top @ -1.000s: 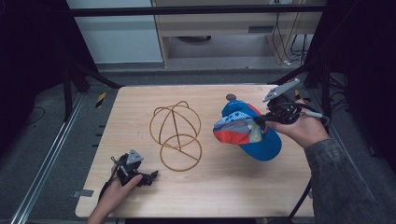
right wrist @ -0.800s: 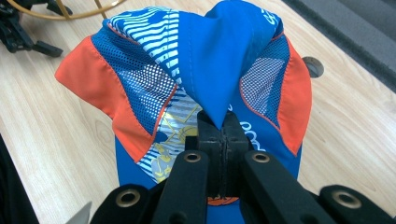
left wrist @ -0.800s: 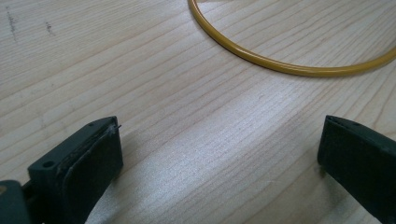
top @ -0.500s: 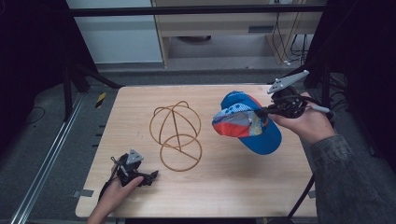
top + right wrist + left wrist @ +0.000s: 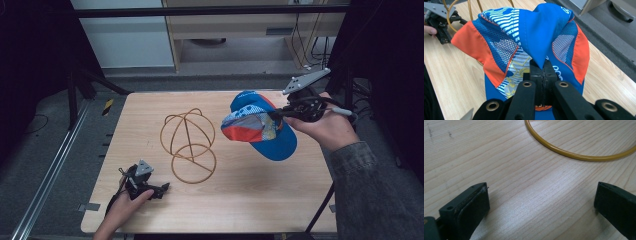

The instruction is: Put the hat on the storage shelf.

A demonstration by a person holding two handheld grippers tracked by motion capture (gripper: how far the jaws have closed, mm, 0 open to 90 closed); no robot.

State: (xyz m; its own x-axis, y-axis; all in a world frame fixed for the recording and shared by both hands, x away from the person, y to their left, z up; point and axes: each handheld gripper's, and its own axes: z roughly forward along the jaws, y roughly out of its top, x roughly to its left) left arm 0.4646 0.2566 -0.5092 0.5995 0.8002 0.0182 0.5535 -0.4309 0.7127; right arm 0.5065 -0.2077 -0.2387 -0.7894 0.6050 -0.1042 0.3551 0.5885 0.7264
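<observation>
A blue, orange and white cap hangs above the right half of the table, pinched at its crown by my right gripper, which is shut on it. In the right gripper view the cap drapes over the closed jaws. A yellow wire dome stand sits in the middle of the table. My left gripper rests on the table near the front left, open, its fingers spread wide on bare wood. The stand's base ring curves just beyond them.
The wooden table has free surface at the front right. A small dark round object lay near the back edge earlier; the cap covers that spot now. Beyond the table stand a shelf unit and cables.
My right gripper has lifted the cap higher and carried it a little leftward toward the wire stand. The left gripper has stayed put.
</observation>
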